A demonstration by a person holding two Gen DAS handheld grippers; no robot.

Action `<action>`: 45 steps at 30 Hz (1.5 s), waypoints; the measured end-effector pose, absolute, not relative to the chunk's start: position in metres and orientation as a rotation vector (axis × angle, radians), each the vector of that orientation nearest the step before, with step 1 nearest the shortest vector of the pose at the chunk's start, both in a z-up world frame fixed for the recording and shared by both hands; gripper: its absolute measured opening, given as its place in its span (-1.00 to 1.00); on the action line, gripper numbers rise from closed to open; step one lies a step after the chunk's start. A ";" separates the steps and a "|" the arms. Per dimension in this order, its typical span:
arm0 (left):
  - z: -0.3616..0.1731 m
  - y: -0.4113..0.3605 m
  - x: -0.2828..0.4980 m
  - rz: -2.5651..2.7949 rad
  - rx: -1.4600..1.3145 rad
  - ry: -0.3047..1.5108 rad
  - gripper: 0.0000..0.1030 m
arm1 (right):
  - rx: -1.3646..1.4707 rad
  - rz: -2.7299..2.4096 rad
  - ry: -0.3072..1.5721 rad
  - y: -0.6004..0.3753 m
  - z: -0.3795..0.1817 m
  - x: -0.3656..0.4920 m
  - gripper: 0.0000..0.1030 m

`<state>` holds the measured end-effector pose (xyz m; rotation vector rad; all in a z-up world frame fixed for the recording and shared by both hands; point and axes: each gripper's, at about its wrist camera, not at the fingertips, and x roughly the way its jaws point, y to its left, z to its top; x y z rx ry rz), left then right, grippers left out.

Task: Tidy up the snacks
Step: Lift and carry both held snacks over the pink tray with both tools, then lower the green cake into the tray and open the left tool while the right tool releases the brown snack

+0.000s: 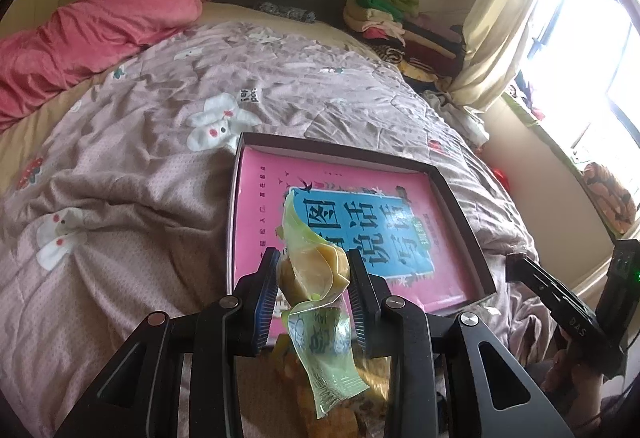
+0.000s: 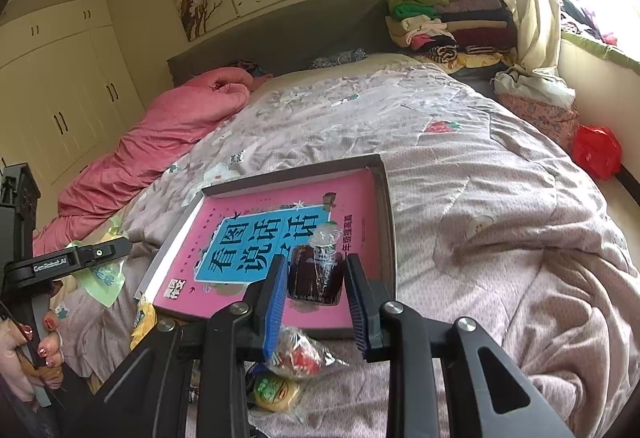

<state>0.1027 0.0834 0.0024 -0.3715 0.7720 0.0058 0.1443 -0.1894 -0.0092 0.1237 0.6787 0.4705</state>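
In the left wrist view my left gripper [image 1: 314,270] is shut on a yellow-brown cake in a green see-through wrapper [image 1: 316,274], whose loose end [image 1: 332,362] hangs down. It hovers over the near edge of a shallow dark box [image 1: 464,205] lined with a pink and blue book cover [image 1: 256,197]. In the right wrist view my right gripper [image 2: 316,278] is shut on a dark red-brown snack in clear wrap [image 2: 316,274], held over the same box [image 2: 386,197] at its near edge. The left gripper [image 2: 100,254] with its green wrapper [image 2: 102,278] shows at the left.
Loose wrapped snacks [image 2: 298,354], one yellow-green [image 2: 276,392], lie on the quilt [image 2: 480,217] below my right gripper. A pink blanket [image 1: 80,41] lies along the bed's left side. Folded clothes [image 2: 448,25] are stacked by the headboard. A hand [image 2: 36,350] holds the left gripper's handle.
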 end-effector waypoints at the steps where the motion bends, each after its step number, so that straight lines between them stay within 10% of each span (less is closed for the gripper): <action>1: 0.002 0.083 0.105 0.008 -0.371 0.773 -0.34 | 0.125 0.470 0.680 -0.189 -0.009 0.146 -0.43; 45: -0.056 0.058 0.161 -0.005 -0.324 0.977 -0.34 | 0.089 0.456 0.793 -0.182 -0.047 0.186 -0.45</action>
